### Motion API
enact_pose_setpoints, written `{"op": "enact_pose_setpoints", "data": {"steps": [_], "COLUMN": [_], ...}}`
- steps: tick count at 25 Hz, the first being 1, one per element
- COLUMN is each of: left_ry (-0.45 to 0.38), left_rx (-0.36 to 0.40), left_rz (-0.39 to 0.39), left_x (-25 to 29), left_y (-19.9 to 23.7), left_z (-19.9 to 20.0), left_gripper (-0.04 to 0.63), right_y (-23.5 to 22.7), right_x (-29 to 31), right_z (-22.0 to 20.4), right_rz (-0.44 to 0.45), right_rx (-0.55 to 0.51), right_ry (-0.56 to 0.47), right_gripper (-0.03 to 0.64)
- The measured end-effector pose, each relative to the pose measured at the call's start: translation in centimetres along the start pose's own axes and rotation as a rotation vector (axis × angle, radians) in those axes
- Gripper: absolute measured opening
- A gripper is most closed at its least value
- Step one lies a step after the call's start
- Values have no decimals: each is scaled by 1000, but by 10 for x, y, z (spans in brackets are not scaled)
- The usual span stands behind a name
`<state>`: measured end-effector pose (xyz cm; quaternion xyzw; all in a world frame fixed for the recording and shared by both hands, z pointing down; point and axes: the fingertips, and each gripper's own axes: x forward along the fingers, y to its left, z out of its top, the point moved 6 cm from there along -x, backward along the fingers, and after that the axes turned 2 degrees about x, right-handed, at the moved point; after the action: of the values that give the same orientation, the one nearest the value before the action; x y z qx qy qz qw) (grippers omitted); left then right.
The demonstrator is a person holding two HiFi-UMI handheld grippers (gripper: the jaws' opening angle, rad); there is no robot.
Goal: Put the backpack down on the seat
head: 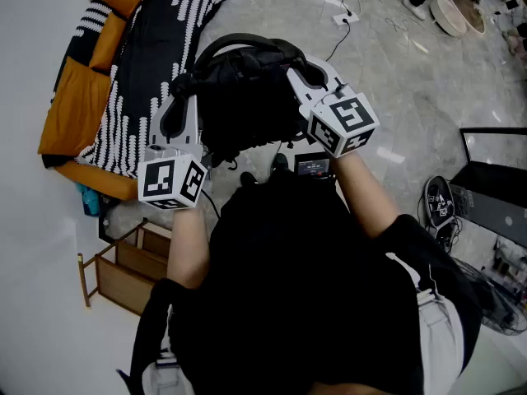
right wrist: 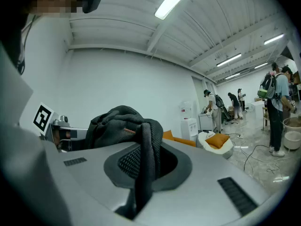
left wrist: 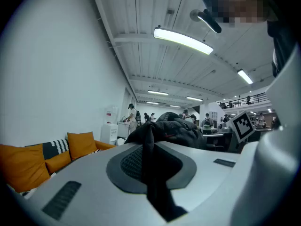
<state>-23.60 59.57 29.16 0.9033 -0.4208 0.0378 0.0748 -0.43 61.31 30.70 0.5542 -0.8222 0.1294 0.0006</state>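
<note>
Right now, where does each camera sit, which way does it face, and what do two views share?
Head view: on the person's head, facing steeply down at the backpack, both forearms.
Left gripper view: on the left hand-held gripper, along jaws clamping a strap.
Right gripper view: likewise, right hand-held gripper clamping another strap.
Shared: backpack.

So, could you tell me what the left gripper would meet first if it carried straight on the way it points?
Probably the backpack itself: the left gripper is shut on its strap, and the main bulk sits just past the jaws.
</note>
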Motion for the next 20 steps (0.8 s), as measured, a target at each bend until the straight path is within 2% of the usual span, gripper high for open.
{"op": "enact_pose_setpoints", "data": {"steps": [10,20], "left_ry": [-1,-7], "left_rx": [30,14], "left_rz": [11,36], "left_x": [-3,-5], "left_y": [0,-3], "left_z": [9,5], "left_gripper": [43,43], "right_y": [3,-1], "right_x": [-2,0], "right_z": [4,4], "right_rz": [19,48], "right_rx": [-5,-14], "right_ry": [-6,1], "right_gripper": [43,43]}}
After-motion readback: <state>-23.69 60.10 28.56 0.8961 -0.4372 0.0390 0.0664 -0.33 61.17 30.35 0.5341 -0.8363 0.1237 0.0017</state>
